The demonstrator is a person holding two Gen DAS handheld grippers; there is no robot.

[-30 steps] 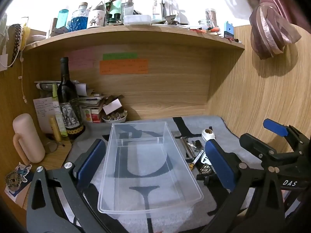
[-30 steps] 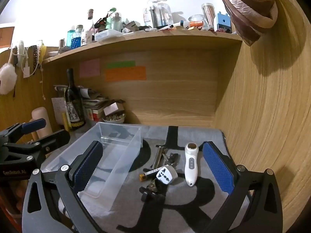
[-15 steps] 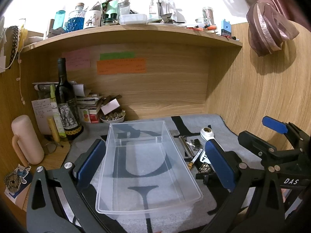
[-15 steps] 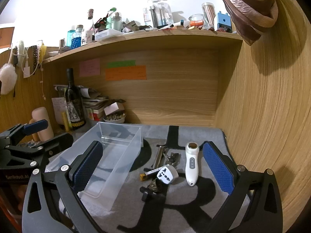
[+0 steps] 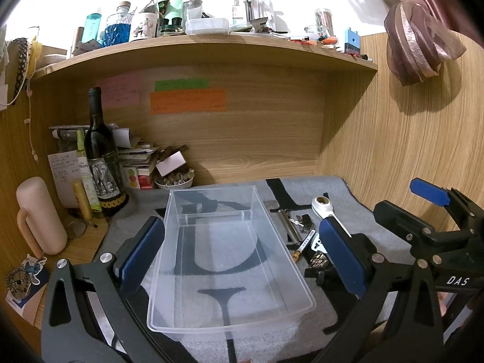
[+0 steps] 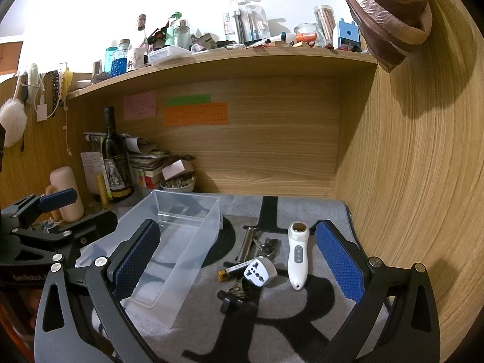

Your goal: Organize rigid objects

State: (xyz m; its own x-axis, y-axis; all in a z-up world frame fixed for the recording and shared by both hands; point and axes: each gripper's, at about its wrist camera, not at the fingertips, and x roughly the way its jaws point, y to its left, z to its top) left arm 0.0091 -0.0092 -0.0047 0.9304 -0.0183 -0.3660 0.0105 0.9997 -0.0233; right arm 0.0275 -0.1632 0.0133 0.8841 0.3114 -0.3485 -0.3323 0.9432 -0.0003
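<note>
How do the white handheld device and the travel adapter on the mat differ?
Shape: the white handheld device is long and slim with a round opening at its far end; the travel adapter is short and blocky.
Face: the device shows a column of small buttons; the adapter shows socket holes.
Pose: the device lies lengthwise, pointing away; the adapter sits tilted.
Shared: both white, both loose on the mat, outside the clear bin.

My left camera sits low and close over the bin (image 5: 233,260), looking along its length toward the back panel, with the bottle (image 5: 101,154) left of the bin. My right camera hangs a little farther back, right of the bin (image 6: 178,239), facing the same panel over the small items beside it. Both views share the bin, the bottle (image 6: 116,157), the shelf (image 5: 205,51) above the bin (image 6: 224,57), and the white device (image 6: 298,254) right of the bin (image 5: 328,211).
</note>
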